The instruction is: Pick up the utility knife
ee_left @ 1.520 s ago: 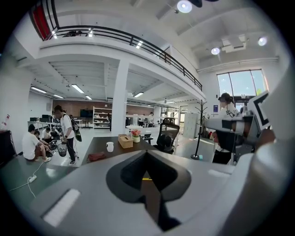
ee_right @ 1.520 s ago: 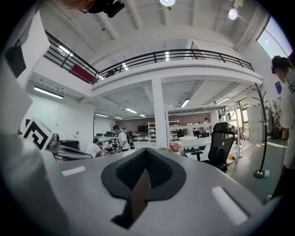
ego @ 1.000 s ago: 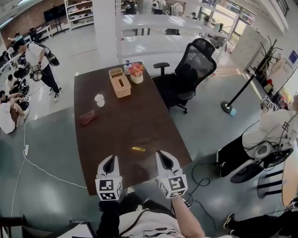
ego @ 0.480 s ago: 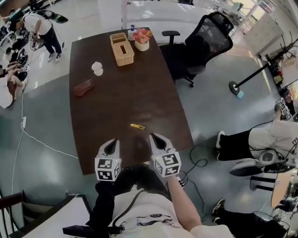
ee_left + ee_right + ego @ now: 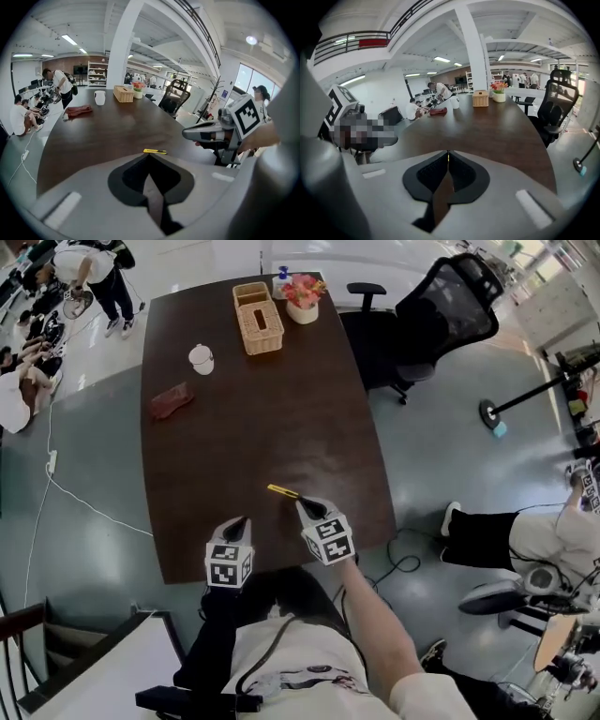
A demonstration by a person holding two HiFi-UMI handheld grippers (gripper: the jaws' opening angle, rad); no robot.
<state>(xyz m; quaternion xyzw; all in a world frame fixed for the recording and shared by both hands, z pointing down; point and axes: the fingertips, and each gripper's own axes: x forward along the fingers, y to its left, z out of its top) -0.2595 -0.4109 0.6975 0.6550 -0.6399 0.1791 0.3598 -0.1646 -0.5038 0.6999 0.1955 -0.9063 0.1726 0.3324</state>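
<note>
1. The left tool [image 5: 242, 522] hovers over the near edge of the dark surface [image 5: 244, 409]. Its jaws are pressed together and hold nothing; the left gripper view shows the tips meeting in a point.
2. A little ahead of the left tool and off to its right lies the utility knife [image 5: 282, 491]. It is a slim yellow body lying flat on the surface, set roughly crosswise to the way both tools point, and no jaw grips it.
3. The right tool [image 5: 306, 505] is angled down with its tips just beside the knife's right end. Its jaws are closed to a thin slit and carry nothing. The right gripper view shows a yellow sliver in that slit, probably the knife lying beyond the tips, though the view is too tight to be sure.
4. Far beyond both tools, toward the other end of the surface, sit a red cloth [image 5: 170, 400], a white cup [image 5: 201, 359], a woven basket [image 5: 258, 305] and a flower pot [image 5: 302, 292]. All are well apart from the knife and out of the way.
5. The step in hand looks like the approach, and the grasp is not yet made. Next, the right tool needs to spread its jaws before going lower. It should then straddle the knife across its narrow width and bring the tips right down to the surface, since the body is thin and flat. Only then should it close and lift. Tips that arrive closed could simply push the knife along.
</note>
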